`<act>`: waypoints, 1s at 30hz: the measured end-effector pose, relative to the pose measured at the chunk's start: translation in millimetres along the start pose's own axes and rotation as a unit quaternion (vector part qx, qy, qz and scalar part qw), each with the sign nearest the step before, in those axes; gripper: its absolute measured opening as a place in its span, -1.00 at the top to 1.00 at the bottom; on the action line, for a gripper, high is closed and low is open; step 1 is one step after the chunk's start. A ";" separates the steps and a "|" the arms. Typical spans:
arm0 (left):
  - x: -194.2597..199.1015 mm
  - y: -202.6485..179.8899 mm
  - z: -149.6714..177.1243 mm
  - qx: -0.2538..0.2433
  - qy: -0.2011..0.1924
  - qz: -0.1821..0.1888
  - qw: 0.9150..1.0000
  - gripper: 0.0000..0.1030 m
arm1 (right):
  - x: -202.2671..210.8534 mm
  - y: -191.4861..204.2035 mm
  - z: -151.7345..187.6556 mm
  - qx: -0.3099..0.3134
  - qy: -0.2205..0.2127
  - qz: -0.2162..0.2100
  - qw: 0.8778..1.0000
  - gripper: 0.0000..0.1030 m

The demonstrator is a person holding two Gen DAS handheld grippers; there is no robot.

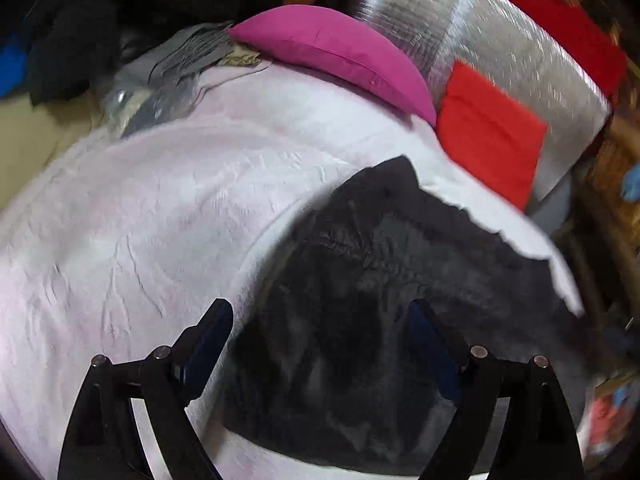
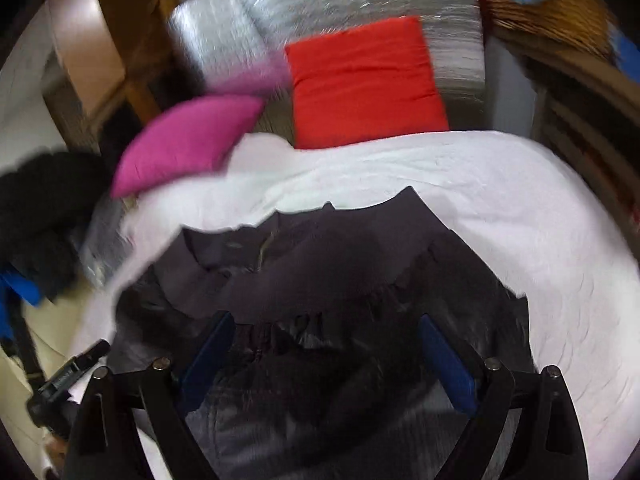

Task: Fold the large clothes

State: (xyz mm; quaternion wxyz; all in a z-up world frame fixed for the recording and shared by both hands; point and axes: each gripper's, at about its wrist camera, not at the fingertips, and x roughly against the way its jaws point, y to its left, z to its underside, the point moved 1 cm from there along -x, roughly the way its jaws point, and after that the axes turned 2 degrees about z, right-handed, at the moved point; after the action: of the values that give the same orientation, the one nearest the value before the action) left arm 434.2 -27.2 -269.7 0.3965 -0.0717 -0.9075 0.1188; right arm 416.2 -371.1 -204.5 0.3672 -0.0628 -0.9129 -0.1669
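A large dark grey garment (image 1: 384, 288) lies spread on a bed with a pale pink-white sheet (image 1: 140, 220). In the right wrist view the same garment (image 2: 304, 272) lies rumpled, with folds and a collar-like part at its far side. My left gripper (image 1: 322, 308) is open and empty, above the garment's left edge. My right gripper (image 2: 326, 324) is open and empty, above the middle of the garment. The other gripper (image 2: 68, 376) shows at the lower left of the right wrist view.
A magenta pillow (image 1: 340, 52) and a red cushion (image 1: 488, 132) lie at the head of the bed (image 2: 500, 184), against a silver foil panel (image 1: 480, 40). Dark clothes (image 1: 72, 52) are piled at the far left. Wooden furniture (image 2: 560, 28) stands at the right.
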 end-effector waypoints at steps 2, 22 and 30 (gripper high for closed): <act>-4.0 -8.4 -2.9 -0.035 0.001 -0.021 0.999 -0.72 | 6.7 -6.0 -0.8 -0.026 -0.020 0.001 0.999 -0.83; -18.5 13.3 -8.3 0.012 0.086 0.097 0.991 -0.70 | 14.9 -220.0 84.1 -0.280 0.010 -0.100 0.955 -0.84; -41.6 24.2 -6.2 0.034 0.134 0.129 0.982 -0.71 | -13.4 -236.6 87.1 -0.289 0.029 -0.169 0.942 -0.84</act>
State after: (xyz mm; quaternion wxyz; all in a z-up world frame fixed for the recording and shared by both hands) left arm 467.7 -12.2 -301.4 0.4977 -0.1901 -0.8248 0.1893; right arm 313.2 -562.0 -333.7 0.3254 -0.0066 -0.8116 -0.4852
